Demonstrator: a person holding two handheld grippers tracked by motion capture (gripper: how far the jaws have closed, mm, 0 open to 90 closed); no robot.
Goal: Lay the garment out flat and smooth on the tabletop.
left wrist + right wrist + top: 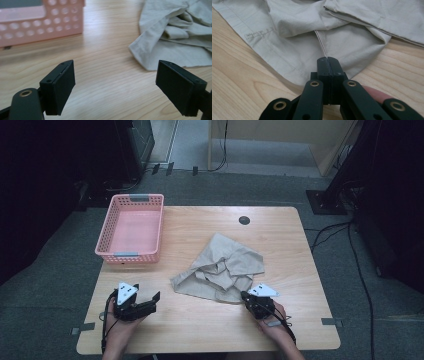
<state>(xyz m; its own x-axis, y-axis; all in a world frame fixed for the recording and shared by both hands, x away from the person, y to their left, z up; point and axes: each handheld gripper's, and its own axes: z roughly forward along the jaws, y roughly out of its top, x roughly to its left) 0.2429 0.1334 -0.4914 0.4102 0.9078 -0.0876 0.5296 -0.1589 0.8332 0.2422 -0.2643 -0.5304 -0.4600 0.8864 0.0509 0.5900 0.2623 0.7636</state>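
A crumpled beige cloth [220,267] lies in the middle of the wooden table [280,235]. My right gripper [245,296] is at the cloth's near edge. In the right gripper view its jaws [327,60] are shut, and a thin fold of the cloth [312,25] is pinched between the tips. My left gripper [154,301] hovers over bare wood at the near left and points right toward the cloth. Its jaws [115,75] stand wide open with nothing between them. The cloth's corner [175,37] lies ahead of it, apart from the pads.
An empty pink perforated basket [106,227] stands at the table's far left; its wall [50,25] is also in the left gripper view. A round dark grommet [244,220] sits near the far edge. Cables run across the floor on the right.
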